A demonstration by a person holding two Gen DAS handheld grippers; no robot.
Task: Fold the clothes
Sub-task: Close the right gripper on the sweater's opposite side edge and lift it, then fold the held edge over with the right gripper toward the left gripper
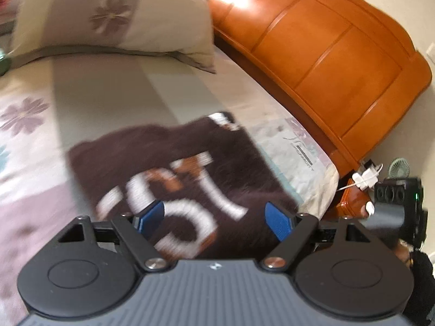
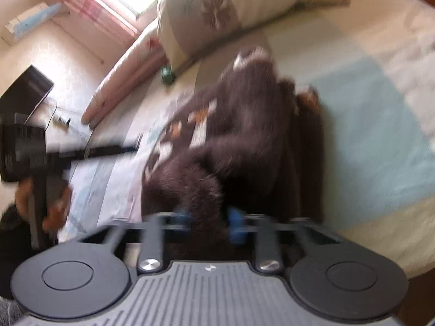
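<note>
Left gripper (image 1: 214,217) open above brown jersey (image 1: 174,168) on bed (image 1: 108,89); right gripper (image 2: 209,222) pinches its fabric.

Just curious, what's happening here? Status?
Left gripper open, empty. Right gripper pinching brown jersey fabric. Jersey on bed; nothing blocking.

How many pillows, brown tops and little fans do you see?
Pillows: 1, the flowered pillow
Brown tops: 1, the brown top, its edge pinched in the right gripper
Little fans: 1, the green fan
Total: 3
</note>
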